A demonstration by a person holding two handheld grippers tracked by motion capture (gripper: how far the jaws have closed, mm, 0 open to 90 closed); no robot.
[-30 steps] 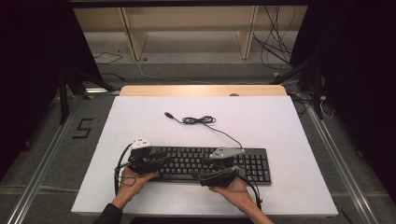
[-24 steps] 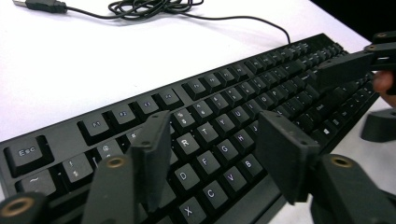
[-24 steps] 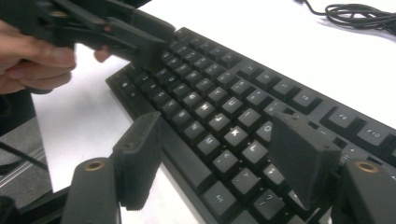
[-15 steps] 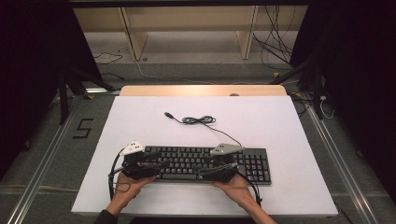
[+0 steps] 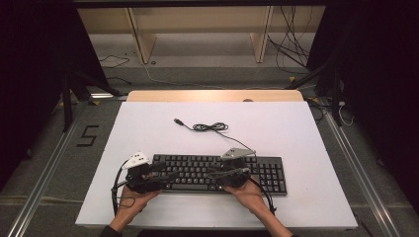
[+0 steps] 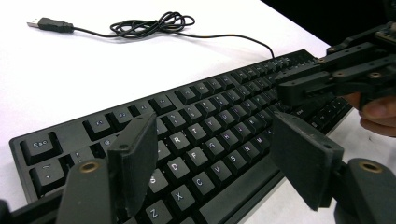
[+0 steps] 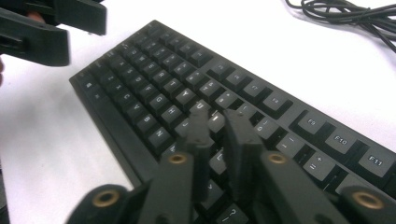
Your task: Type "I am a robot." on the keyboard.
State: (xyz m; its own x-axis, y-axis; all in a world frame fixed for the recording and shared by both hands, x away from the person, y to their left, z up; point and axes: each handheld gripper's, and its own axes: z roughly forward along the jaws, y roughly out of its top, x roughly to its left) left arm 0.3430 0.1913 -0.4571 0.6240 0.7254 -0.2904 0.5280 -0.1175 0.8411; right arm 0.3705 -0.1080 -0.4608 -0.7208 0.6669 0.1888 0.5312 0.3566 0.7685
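Note:
A black keyboard (image 5: pixel 267 173) lies along the near part of the white table (image 5: pixel 296 128). My left gripper (image 5: pixel 170 173) hangs over its left end, open; its jaws have just been opening, with nothing between them but the keys (image 6: pixel 201 154) below. My right gripper (image 5: pixel 212 173) is over the middle keys and points left. Its jaws have just been closing and now stand almost together, a thin gap left, nothing between them. In the right gripper view the right gripper (image 7: pixel 217 116) hovers just above the keys (image 7: pixel 159 93). The two grippers face each other.
The keyboard's thin black cable (image 5: pixel 210 127) lies coiled behind it, its USB plug (image 5: pixel 177 120) loose on the table. A wooden strip (image 5: pixel 212 95) runs along the table's far edge. Loose cables lie on the floor beyond, with dark space to both sides.
The left gripper's jaws have spread wider. The right gripper's jaws have gone from wide apart to almost together. Both hands stay about where they were over the keyboard.

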